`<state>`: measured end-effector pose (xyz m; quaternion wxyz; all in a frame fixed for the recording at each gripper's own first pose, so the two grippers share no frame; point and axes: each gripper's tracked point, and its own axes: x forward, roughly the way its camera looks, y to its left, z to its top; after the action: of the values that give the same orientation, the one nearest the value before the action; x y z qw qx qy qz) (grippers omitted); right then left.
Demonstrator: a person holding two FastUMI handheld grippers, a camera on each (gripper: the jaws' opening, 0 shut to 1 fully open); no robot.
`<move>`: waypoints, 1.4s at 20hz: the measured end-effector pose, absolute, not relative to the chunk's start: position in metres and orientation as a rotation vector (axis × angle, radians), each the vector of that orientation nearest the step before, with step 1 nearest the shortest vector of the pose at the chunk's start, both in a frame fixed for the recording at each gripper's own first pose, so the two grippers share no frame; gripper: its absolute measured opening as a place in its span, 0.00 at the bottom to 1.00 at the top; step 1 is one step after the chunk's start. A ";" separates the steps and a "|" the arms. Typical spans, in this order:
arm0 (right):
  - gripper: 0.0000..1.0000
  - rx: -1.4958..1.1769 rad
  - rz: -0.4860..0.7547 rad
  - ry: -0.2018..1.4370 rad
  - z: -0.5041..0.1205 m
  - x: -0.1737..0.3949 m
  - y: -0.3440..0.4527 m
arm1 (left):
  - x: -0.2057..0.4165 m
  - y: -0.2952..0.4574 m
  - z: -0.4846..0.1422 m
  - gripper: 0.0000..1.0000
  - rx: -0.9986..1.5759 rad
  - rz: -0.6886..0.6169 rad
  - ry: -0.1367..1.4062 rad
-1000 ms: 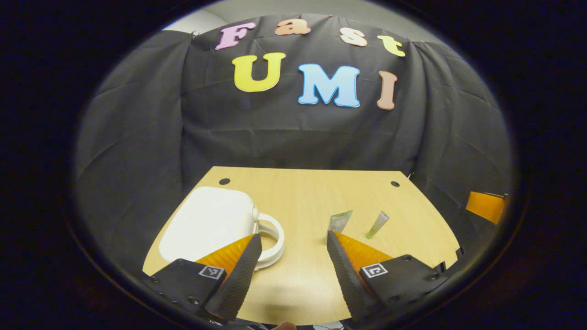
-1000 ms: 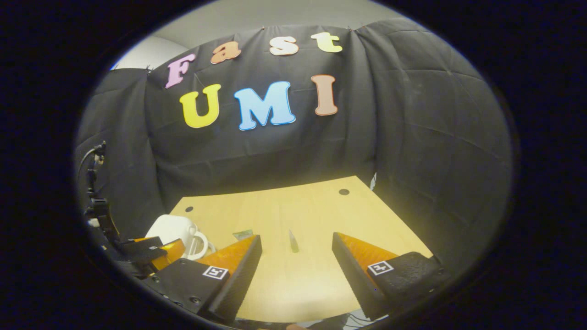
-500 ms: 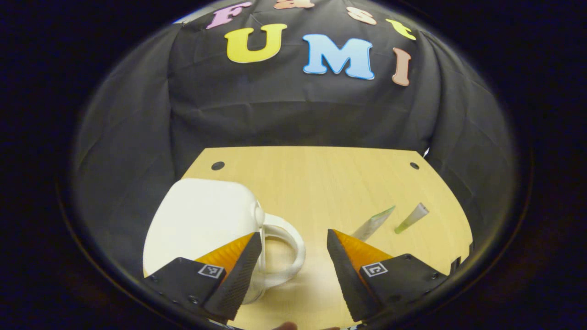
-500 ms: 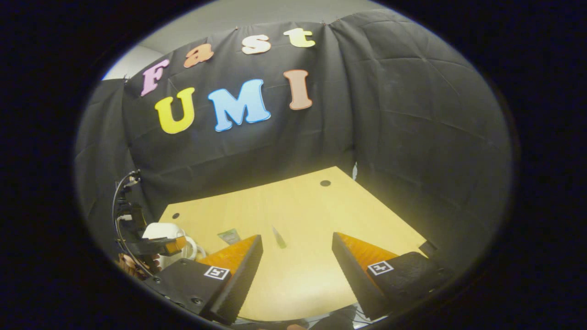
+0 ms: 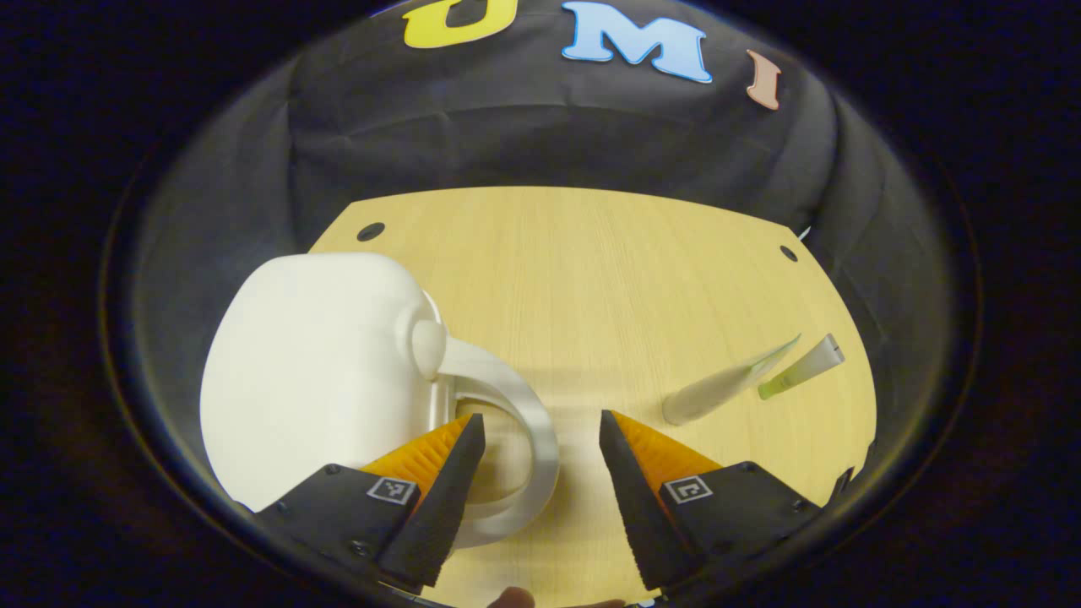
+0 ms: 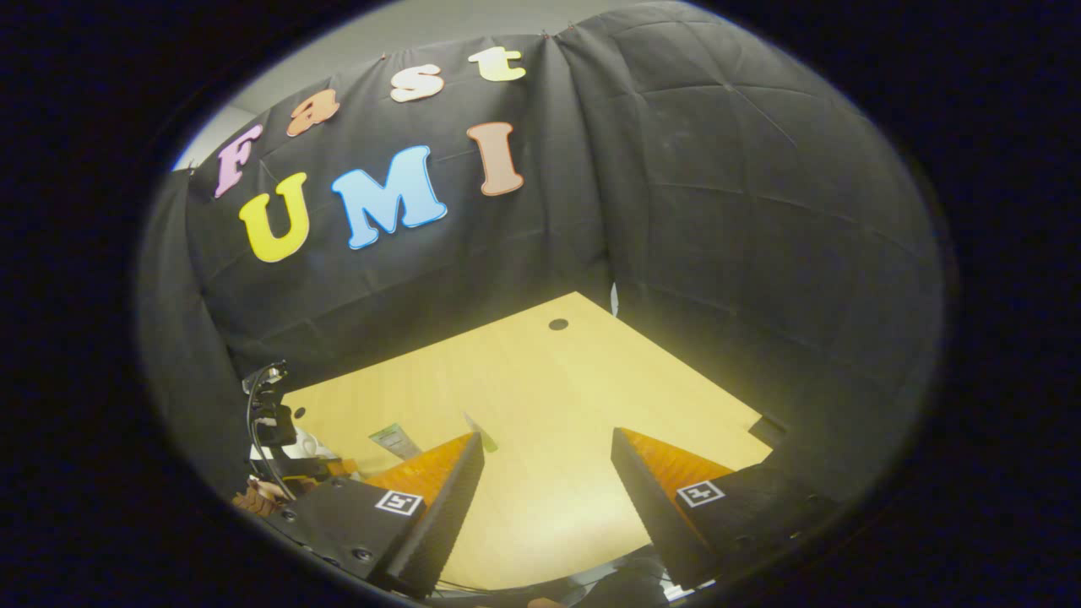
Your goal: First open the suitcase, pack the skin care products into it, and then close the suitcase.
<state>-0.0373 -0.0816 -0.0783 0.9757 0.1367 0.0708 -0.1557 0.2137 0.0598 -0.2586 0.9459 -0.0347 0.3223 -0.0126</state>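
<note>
The white suitcase (image 5: 312, 363) looks like smooth, matt plastic, the table (image 5: 608, 279) is smooth light wood, and the booth wall (image 5: 540, 143) is soft, wrinkly black cloth.

One white suitcase (image 5: 312, 363), two skin care tubes (image 5: 726, 384) (image 5: 802, 367), two round holes (image 5: 370, 230) (image 5: 788, 252) seen in one surface (image 5: 591, 279)

Two tool-mounted fisheyes, shared table (image 5: 608, 270)
</note>
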 end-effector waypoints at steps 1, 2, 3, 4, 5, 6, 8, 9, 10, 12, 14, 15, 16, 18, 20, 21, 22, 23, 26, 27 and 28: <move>0.92 0.293 -0.315 0.146 -0.080 -0.038 -0.082 | 0.215 0.052 -0.263 0.88 -0.073 -0.049 0.668; 0.92 0.306 -0.316 0.151 -0.084 -0.038 -0.083 | 0.212 0.045 -0.273 0.88 -0.086 -0.071 0.700; 0.92 0.312 -0.318 0.154 -0.086 -0.040 -0.084 | 0.208 0.044 -0.282 0.88 -0.093 -0.053 0.732; 0.92 0.315 -0.319 0.155 -0.089 -0.042 -0.083 | 0.211 0.052 -0.293 0.83 -0.102 -0.029 0.749; 0.92 0.316 -0.320 0.158 -0.090 -0.042 -0.083 | 0.214 0.063 -0.298 0.77 -0.109 0.007 0.754; 0.92 0.318 -0.321 0.164 -0.095 -0.043 -0.083 | 0.217 0.072 -0.302 0.73 -0.116 0.025 0.763; 0.92 0.320 -0.314 0.182 -0.102 -0.041 -0.080 | 0.212 0.082 -0.313 0.40 -0.155 0.043 0.833; 0.92 0.320 -0.304 0.190 -0.104 -0.039 -0.076 | 0.210 0.083 -0.313 0.34 -0.173 0.035 0.837; 0.92 0.320 -0.292 0.198 -0.108 -0.038 -0.072 | 0.208 0.083 -0.313 0.34 -0.178 0.033 0.836; 0.91 0.318 -0.271 0.203 -0.109 -0.037 -0.066 | 0.206 0.087 -0.303 0.29 -0.147 0.012 0.813; 0.91 0.308 -0.262 0.201 -0.109 -0.035 -0.065 | 0.205 0.094 -0.284 0.23 -0.102 -0.002 0.778; 0.91 0.303 -0.261 0.199 -0.108 -0.035 -0.065 | 0.205 0.095 -0.269 0.17 -0.065 -0.022 0.752; 0.91 0.302 -0.263 0.199 -0.108 -0.034 -0.066 | 0.205 0.098 -0.253 0.17 -0.024 -0.040 0.732; 0.91 0.310 -0.259 0.202 -0.110 -0.031 -0.066 | 0.196 0.104 -0.226 0.17 -0.014 -0.052 0.720; 0.91 0.327 -0.252 0.210 -0.112 -0.026 -0.065 | 0.171 0.094 -0.212 0.17 -0.084 -0.103 0.718; 0.91 0.336 -0.248 0.210 -0.111 -0.025 -0.063 | 0.162 0.080 -0.205 0.16 -0.119 -0.133 0.717; 0.91 0.341 -0.241 0.210 -0.111 -0.023 -0.062 | 0.158 0.074 -0.199 0.17 -0.141 -0.158 0.710; 0.91 0.341 -0.235 0.209 -0.110 -0.021 -0.060 | 0.152 0.072 -0.188 0.17 -0.155 -0.176 0.701; 0.91 0.321 -0.228 0.203 -0.108 -0.017 -0.058 | 0.143 0.084 -0.150 0.16 -0.168 -0.197 0.665; 0.91 0.317 -0.227 0.205 -0.108 -0.016 -0.057 | 0.140 0.092 -0.135 0.13 -0.157 -0.207 0.653; 0.91 0.316 -0.227 0.207 -0.110 -0.016 -0.057 | 0.137 0.100 -0.121 0.17 -0.143 -0.212 0.640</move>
<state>-0.0158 -0.0566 -0.1103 0.9758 0.1567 0.1028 -0.1126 0.1373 0.1004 -0.1211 0.9413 -0.0702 0.3136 -0.1037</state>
